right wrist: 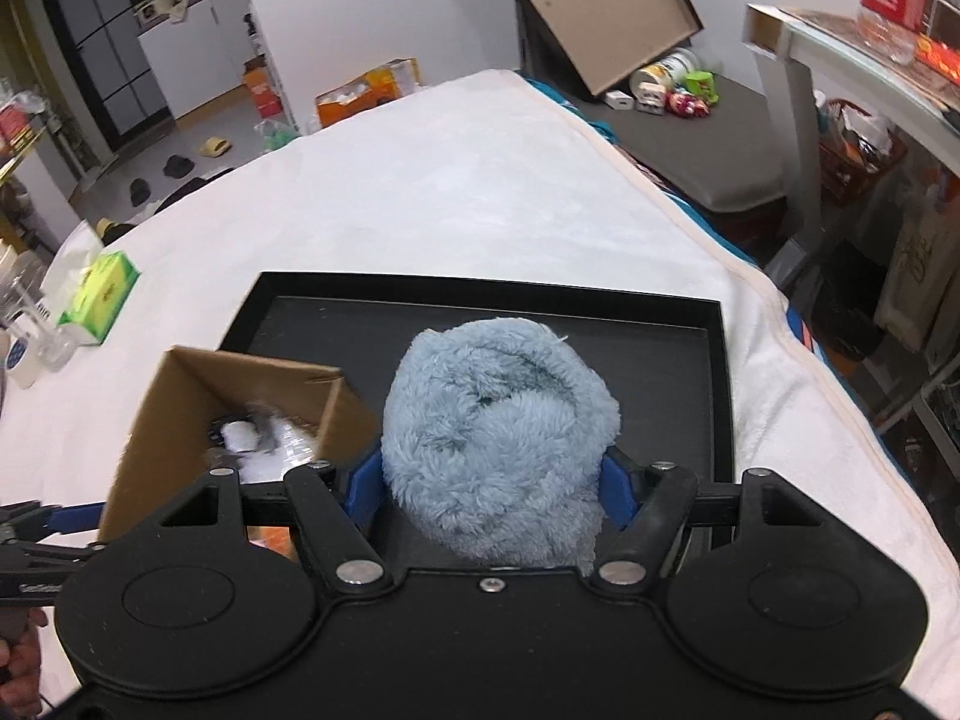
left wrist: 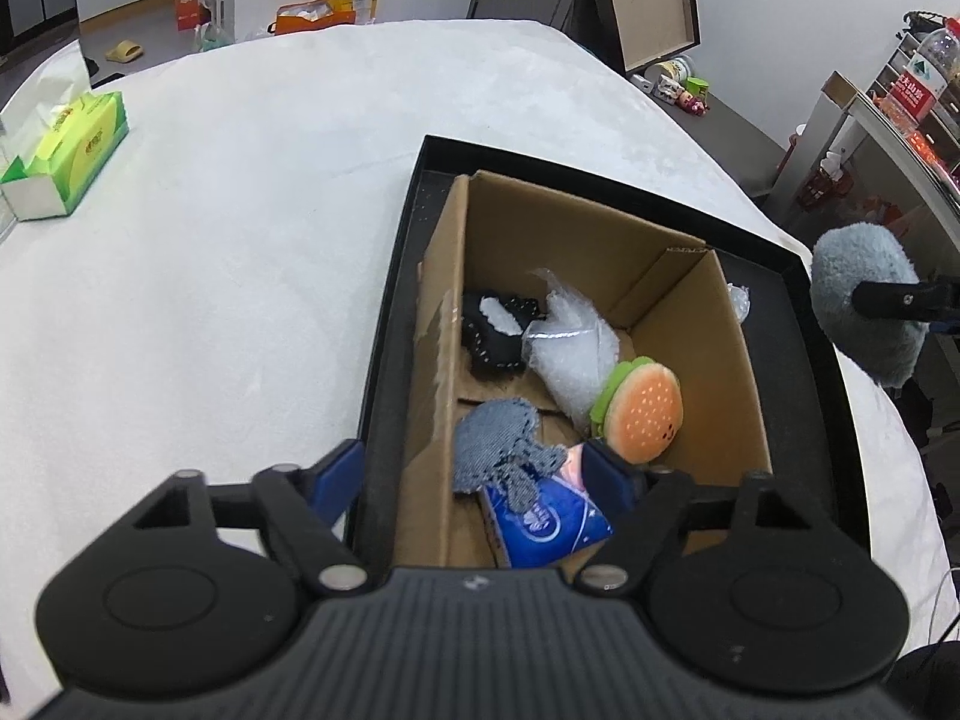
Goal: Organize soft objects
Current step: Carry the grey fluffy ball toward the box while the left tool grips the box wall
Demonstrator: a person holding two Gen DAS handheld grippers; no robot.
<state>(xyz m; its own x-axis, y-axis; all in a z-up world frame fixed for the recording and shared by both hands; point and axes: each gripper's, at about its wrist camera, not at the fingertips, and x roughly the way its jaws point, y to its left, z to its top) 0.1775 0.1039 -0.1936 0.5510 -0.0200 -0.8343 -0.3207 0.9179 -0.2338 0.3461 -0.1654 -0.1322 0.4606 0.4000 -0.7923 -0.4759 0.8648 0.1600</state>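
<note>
A cardboard box (left wrist: 708,372) stands in a black tray (left wrist: 600,162) on the white cloth. In the box lie a black-and-white plush (left wrist: 498,324), bubble wrap (left wrist: 570,348), a hamburger plush (left wrist: 645,414), a denim piece (left wrist: 498,444) and a blue tissue pack (left wrist: 546,522). My left gripper (left wrist: 474,474) straddles the box's left wall, one finger outside and one inside by the tissue pack, with nothing pinched. My right gripper (right wrist: 492,480) is shut on a fluffy light-blue soft item (right wrist: 498,432), held above the tray (right wrist: 480,288) to the right of the box (right wrist: 174,414).
A green tissue box (left wrist: 72,150) sits on the far left of the white-covered table, with glass jars (right wrist: 30,312) beside it. A shelf with a bottle (left wrist: 924,78) stands off the right edge. A person's hand (right wrist: 18,660) shows at the lower left.
</note>
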